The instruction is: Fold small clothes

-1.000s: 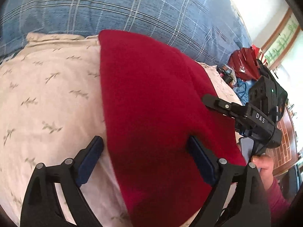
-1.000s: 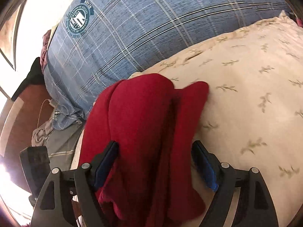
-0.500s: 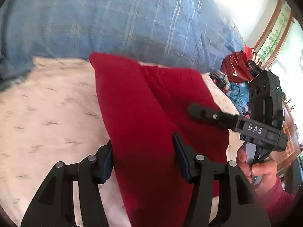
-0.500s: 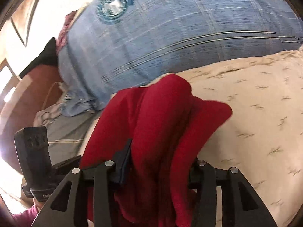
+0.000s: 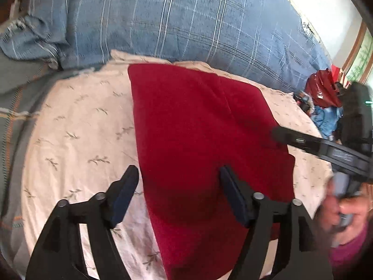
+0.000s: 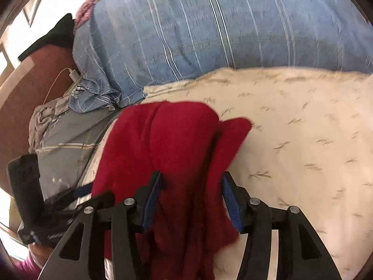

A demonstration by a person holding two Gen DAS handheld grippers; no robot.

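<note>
Evidently the red garment (image 5: pixel 198 128) is mid-fold. It lies flat on the cream leaf-print pillow (image 5: pixel 81 128), one flap already turned over so a seam-like ridge runs down its length. The pillow serves as the folding place, likely because it gives a smooth pale patch among the rumpled bedding, with the blue checked cover (image 5: pixel 186 23) bunched up behind it.

The left claw (image 5: pixel 178 170) hangs over the near left edge of the cloth with its jaws apart. One pad is above bare pillow just beside the hem, the other above the red fabric, and neither presses on anything. Its jaws have just been opening, and only the hem falls between them.

From the right wrist view, the right claw (image 6: pixel 193 175) straddles the thicker, doubled part of the garment. Its jaws have also just been opening, and the cloth fills the gap between them. In the left view, though, the fabric lies settled on the pillow rather than lifted, so I judge it let go (motion blur makes the pad contact hard to read). The person's hand (image 5: pixel 345 210) grips that tool's handle at the right margin.

Both claws sit at the near edge, which suits taking the hem for a fold away from the person.
</note>
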